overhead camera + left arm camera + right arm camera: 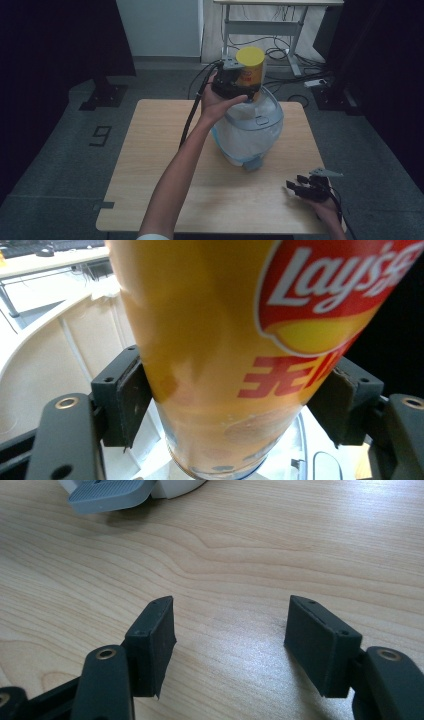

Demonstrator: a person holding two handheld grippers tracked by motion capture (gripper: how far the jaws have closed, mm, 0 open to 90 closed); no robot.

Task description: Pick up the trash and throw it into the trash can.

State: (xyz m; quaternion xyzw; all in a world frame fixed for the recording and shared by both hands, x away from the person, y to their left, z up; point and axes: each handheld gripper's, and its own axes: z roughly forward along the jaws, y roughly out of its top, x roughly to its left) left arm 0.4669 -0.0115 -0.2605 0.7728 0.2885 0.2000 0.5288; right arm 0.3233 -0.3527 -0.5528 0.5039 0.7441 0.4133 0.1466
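1. My left gripper [235,405] is clamped on the yellow Lay's can [240,340], held above the white bin [248,132] at the table's [150,165] twelve o'clock.
2. The can's red logo reads "Lay's", with red Chinese characters beneath.
3. My right gripper [230,645] rests at five o'clock, jaws wide apart and holding nothing.

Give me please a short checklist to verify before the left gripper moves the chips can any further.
1. Left gripper pads pressed on both sides of the can: ok.
2. Can's yellow lid on: ok.
3. Can over the bin: ok.
4. Bin lid open to take the can: cannot tell.
5. Right gripper open, holding nothing, low over the table, away from the bin: ok.
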